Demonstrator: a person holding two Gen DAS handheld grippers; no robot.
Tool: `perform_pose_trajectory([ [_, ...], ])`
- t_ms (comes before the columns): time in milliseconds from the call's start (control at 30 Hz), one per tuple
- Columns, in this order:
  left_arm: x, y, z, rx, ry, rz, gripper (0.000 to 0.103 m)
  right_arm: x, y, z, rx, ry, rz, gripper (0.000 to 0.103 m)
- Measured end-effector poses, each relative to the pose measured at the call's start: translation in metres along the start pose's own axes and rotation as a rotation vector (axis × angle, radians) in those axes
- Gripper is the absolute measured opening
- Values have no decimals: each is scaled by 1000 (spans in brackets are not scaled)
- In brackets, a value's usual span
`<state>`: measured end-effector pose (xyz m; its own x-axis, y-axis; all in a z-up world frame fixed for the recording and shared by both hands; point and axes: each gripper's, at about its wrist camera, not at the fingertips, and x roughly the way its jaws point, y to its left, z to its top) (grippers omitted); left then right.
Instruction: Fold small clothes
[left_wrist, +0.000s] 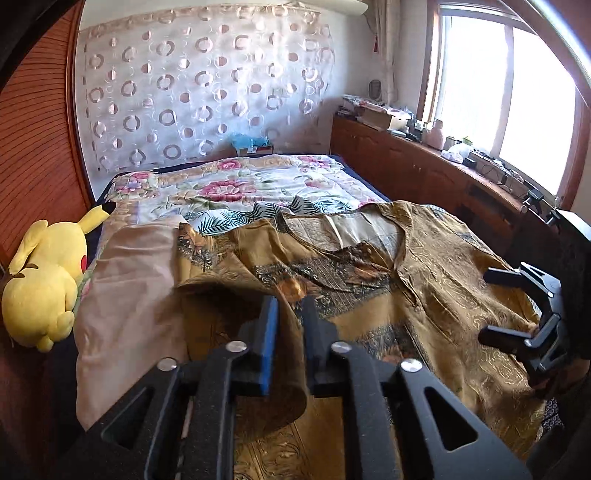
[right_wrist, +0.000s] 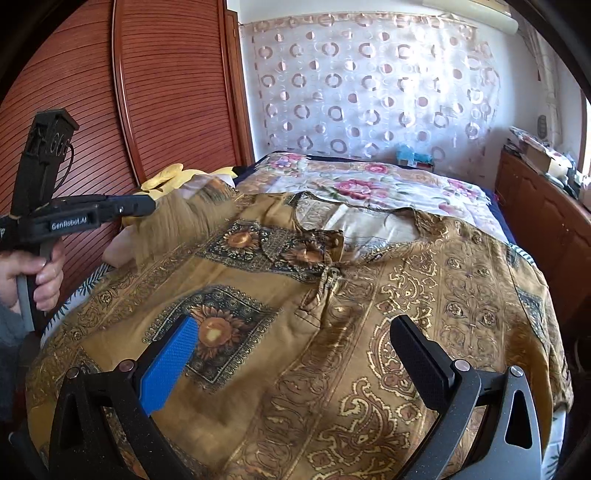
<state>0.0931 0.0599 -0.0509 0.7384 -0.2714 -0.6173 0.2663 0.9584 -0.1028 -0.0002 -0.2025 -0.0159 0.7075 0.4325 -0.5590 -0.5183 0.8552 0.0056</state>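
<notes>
Pinching thin ochre paisley shirt (left_wrist: 424, 280): left hand-held gripper (left_wrist: 290, 332); right hand-held gripper (right_wrist: 295, 354) agape.

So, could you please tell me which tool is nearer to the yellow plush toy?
Left. The left tool, shut on a fold of the brown shirt, is on the side of the bed where the yellow plush toy lies. The right tool hangs open over the shirt's front, farther away.
</notes>
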Motion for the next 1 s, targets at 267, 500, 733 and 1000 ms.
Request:
perform_pose_trajectory([
  [267,-37,18,-10,-38,-56,68,81,4,13,15,-35,-3,50,95],
  [500,-52,35,-24,-70,-63,140,81,35,42,45,-151,27,122,92],
  [733,-55,41,-32,-99,-66,172,81,104,72,71,-241,121,177,92],
  [1000,-55,44,-38,-104,-64,179,81,172,102,85,-284,215,151,92],
])
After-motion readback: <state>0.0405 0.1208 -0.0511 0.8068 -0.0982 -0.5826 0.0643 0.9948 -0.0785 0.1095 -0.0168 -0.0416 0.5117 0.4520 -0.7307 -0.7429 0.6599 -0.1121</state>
